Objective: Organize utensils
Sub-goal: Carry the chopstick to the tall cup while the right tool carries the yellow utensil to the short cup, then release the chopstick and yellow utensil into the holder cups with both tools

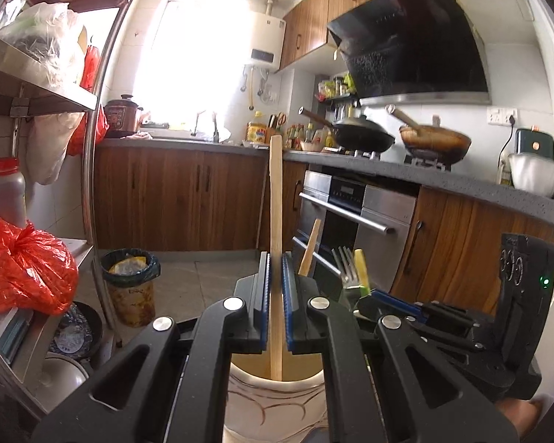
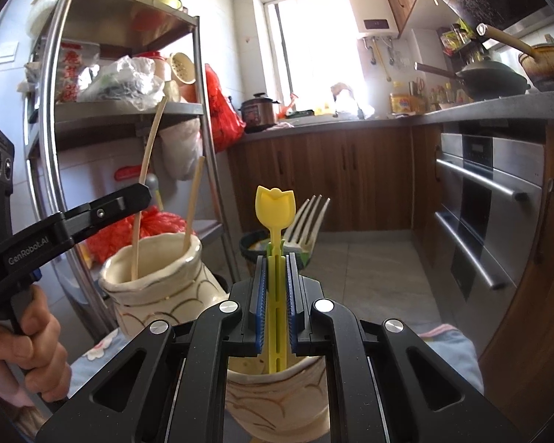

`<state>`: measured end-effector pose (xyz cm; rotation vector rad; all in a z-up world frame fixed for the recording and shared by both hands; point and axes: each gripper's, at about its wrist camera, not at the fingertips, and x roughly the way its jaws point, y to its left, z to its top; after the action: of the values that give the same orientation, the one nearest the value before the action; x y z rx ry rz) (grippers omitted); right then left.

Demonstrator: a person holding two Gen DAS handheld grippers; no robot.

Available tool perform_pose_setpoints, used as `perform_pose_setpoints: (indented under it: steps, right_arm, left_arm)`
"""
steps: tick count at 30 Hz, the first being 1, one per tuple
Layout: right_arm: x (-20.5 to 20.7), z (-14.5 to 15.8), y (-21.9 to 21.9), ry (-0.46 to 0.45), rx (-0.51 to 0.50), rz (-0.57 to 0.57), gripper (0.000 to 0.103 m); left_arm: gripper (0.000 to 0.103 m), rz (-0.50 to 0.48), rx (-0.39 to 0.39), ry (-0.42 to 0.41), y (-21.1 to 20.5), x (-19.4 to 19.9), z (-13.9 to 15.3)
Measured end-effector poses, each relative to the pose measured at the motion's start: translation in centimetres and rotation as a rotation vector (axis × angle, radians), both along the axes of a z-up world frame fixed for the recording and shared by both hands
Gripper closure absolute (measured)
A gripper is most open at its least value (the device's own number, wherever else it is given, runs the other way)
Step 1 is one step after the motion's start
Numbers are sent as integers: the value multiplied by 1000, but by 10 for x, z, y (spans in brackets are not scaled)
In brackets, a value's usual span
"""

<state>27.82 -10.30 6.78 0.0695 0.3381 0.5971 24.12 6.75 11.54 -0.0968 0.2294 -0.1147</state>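
Left gripper (image 1: 276, 288) pinches wooden stick (image 1: 276, 199), upright, lower end inside cream jar (image 2: 155, 277). Right gripper (image 2: 277, 295) clamps yellow tulip-handled utensil (image 2: 275, 217) standing in second jar (image 2: 277, 402). Only right view shows second stick (image 2: 194, 203). Fork (image 2: 308, 221) behind, probably same jar. Open floor ahead; shelf rack (image 2: 125, 110) close left.

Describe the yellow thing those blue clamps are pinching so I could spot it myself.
Find the cream ceramic cup under the right gripper. A yellow plastic utensil rises from it, beside a metal fork. Its tulip-shaped top sets it apart.
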Motion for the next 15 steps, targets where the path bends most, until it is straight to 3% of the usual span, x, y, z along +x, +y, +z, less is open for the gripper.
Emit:
perform_pose_setpoints:
  steps: [8,11,13,15]
  right_arm:
    - [-6,0,1,-4,-23,1,92]
    - [-7,2,-1,-9,-17,4,85]
    - [-9,3,-2,-14,-11,3,83]
    - [-10,5,-4,-16,-5,5,80]
  left_arm:
    - [97,28,20,23,3,3,-2]
    - [94,34,28,25,4,4,-1]
    - [81,40,26,23,5,5,-1]
    - [74,40,26,17,6,3,1]
